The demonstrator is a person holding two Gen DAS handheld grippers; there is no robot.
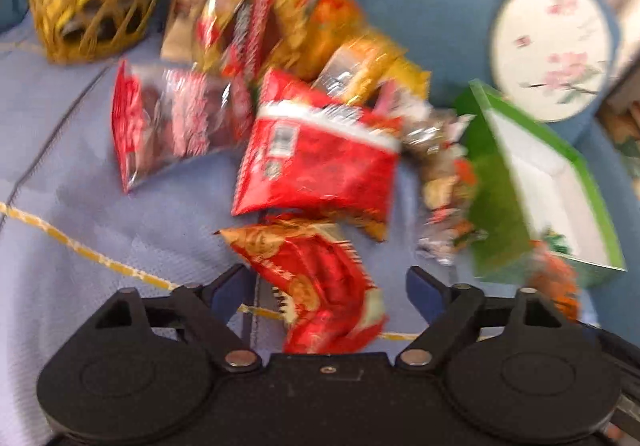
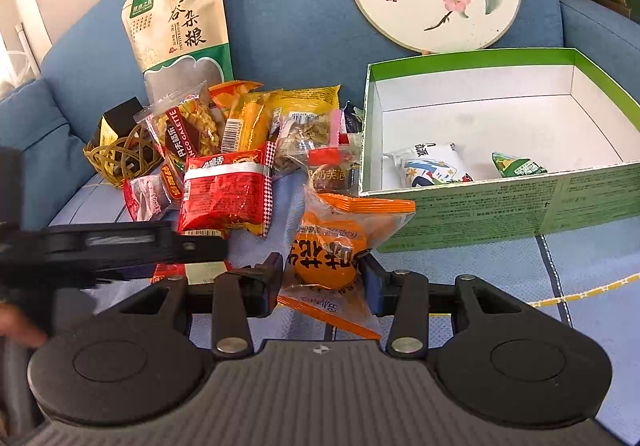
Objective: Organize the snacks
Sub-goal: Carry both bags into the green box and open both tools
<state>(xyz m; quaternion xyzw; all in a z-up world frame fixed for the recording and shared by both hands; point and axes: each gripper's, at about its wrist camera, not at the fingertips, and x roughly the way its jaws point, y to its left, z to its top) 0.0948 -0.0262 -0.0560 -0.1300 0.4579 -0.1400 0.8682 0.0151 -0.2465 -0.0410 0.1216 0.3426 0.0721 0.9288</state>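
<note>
a: progress on the snacks?
b: two packets lie in the green box [image 2: 500, 202]; the pile [image 2: 248, 150] on the sofa remains unsorted.
a: grippers?
b: right gripper [image 2: 320, 278] clamps the orange pastry packet [image 2: 328, 258], just short of the box. left gripper [image 1: 328, 286] stands released, a red packet [image 1: 316, 278] loose between its jaws.

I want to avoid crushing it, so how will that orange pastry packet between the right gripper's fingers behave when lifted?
The orange pastry packet looks like thin clear film around one round cake, so its loose ends will probably flop. It is likely light. The film may slip, and the cake could crumble if the right gripper squeezes hard.
</note>
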